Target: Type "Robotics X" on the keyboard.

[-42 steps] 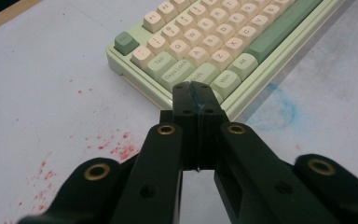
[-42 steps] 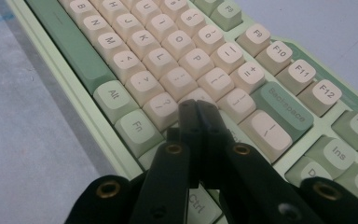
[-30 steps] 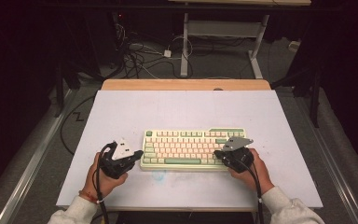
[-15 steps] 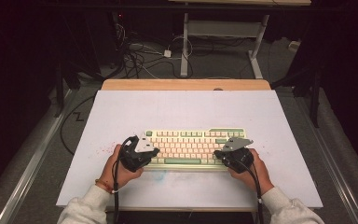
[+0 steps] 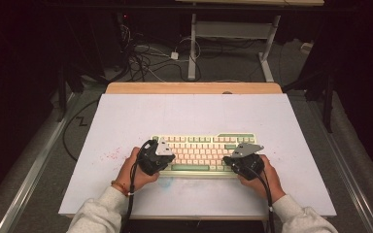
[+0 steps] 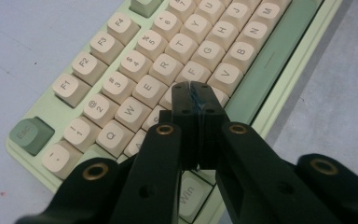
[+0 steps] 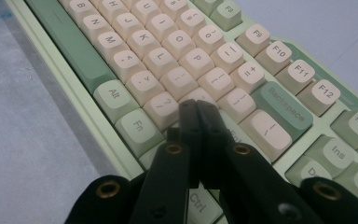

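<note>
A pale green keyboard [image 5: 201,151] with cream keys lies on the white table top [image 5: 189,114], near the front. My left gripper [image 5: 161,156] is shut over its left end. In the left gripper view the closed jaws of the left gripper [image 6: 196,88] hover above the keyboard [image 6: 168,60] around the D and F keys, with nothing between them. My right gripper [image 5: 237,159] is shut over the right end. The right gripper view shows the right gripper [image 7: 196,106] with its jaws pressed together above the keys near the shift row of the keyboard [image 7: 177,60]. Whether either tip touches a key I cannot tell.
Faint red specks [image 5: 110,156] mark the table left of the keyboard. A wooden strip [image 5: 194,88] runs along the far edge. Behind the table, cables [image 5: 145,60] and a metal stand [image 5: 233,34] sit on the dark floor.
My left gripper has moved right, from beside the keyboard's left end to over its left keys. The right gripper has stayed in place.
</note>
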A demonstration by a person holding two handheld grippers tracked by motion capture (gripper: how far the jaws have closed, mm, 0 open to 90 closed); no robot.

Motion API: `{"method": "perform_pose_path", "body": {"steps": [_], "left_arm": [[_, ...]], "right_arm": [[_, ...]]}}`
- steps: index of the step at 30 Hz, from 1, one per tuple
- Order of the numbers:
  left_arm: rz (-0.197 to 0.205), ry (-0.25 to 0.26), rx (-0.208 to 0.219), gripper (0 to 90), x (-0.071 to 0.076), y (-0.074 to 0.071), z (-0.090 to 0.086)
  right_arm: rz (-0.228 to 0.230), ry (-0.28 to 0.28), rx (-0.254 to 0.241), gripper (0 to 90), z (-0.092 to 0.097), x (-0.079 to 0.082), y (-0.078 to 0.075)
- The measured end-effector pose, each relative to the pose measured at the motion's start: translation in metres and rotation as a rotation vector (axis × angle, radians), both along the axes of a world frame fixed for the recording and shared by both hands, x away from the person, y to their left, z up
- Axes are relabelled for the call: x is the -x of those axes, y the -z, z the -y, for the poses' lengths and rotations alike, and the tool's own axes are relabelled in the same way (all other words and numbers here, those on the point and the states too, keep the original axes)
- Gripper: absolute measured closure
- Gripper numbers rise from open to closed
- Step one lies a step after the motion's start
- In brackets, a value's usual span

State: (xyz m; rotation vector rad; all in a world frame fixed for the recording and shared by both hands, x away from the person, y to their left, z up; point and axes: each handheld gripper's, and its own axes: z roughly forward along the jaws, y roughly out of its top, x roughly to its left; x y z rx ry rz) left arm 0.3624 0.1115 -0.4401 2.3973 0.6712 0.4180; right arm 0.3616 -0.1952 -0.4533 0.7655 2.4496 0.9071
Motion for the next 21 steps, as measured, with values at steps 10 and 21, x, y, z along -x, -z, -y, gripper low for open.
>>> {"method": "perform_pose_path", "body": {"steps": [10,21], "left_arm": [[-0.008,0.004,-0.031,86.1,-0.0032,0.0051,0.0045],[-0.006,0.002,-0.035,85.6,-0.0032,0.0062,0.0048]], "right_arm": [[0.002,-0.002,0.0,90.0,0.0,0.0003,0.0001],[0.004,-0.002,0.004,90.0,-0.0003,0.0009,-0.0001]]}}
